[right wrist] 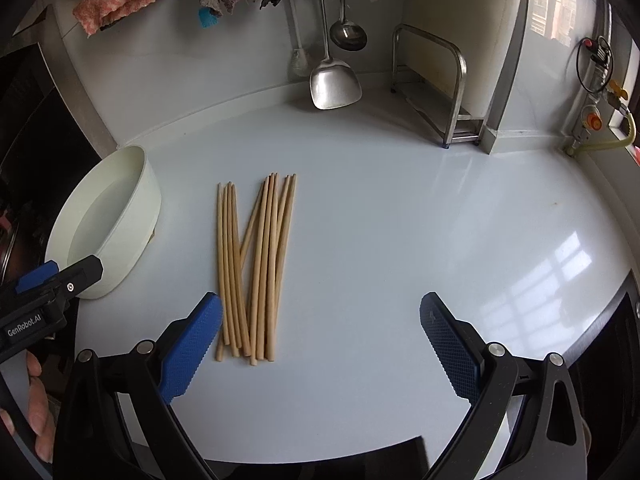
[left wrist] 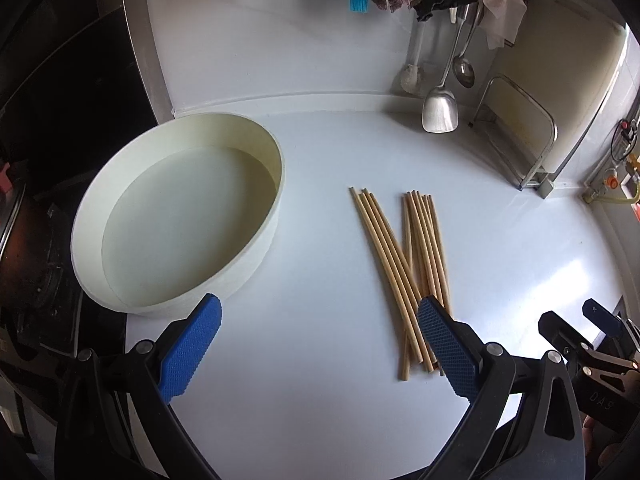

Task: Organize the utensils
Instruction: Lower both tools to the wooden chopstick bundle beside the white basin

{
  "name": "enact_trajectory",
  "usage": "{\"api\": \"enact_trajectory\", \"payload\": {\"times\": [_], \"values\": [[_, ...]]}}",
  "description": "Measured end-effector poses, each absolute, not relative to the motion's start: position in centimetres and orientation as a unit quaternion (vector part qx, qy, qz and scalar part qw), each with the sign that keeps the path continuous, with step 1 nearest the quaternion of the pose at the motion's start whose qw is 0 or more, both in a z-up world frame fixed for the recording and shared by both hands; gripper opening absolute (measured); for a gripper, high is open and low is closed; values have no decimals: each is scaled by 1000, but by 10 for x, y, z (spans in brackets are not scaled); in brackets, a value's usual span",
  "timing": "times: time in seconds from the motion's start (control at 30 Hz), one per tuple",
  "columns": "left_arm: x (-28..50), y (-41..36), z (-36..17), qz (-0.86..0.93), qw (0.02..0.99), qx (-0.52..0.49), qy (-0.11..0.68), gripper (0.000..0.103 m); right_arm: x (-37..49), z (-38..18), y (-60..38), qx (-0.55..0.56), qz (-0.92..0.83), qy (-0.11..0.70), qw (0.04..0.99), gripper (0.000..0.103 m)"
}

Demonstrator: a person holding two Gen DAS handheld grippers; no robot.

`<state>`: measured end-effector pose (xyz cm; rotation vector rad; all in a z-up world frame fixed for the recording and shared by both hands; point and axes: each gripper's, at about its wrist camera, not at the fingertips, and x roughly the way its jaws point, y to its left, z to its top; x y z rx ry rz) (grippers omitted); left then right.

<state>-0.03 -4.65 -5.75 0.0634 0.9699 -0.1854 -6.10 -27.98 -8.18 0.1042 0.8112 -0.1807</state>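
Several wooden chopsticks (left wrist: pixel 404 264) lie in a loose bundle on the white counter, to the right of a round cream container (left wrist: pixel 180 208) that holds nothing. My left gripper (left wrist: pixel 320 344) is open and empty above the counter, its right finger over the near ends of the chopsticks. In the right wrist view the chopsticks (right wrist: pixel 260 264) lie just ahead and left of centre, with the container (right wrist: pixel 116 220) at far left. My right gripper (right wrist: pixel 320 344) is open and empty, its left finger beside the near ends of the chopsticks.
A steel spatula (right wrist: pixel 334 84) and ladle (right wrist: pixel 348 34) hang at the back wall beside cloths (right wrist: pixel 116 0). A metal rack (right wrist: pixel 444 92) stands at the back right. A dark stove (left wrist: pixel 48 200) borders the counter on the left.
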Motion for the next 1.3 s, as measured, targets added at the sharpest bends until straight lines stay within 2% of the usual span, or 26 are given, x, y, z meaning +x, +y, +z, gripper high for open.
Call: {"api": "enact_trajectory", "payload": {"times": [0.33, 0.77, 1.3], "values": [[9, -76, -101, -21, 884, 6, 466, 97, -27, -123, -332, 59, -24, 392, 918, 95], [39, -89, -164, -15, 875, -15, 483, 97, 3, -160, -336, 51, -38, 381, 922, 95], [46, -85, -179, -17, 869, -1, 494, 97, 14, -168, -328, 48, -43, 388, 920, 95]]}}
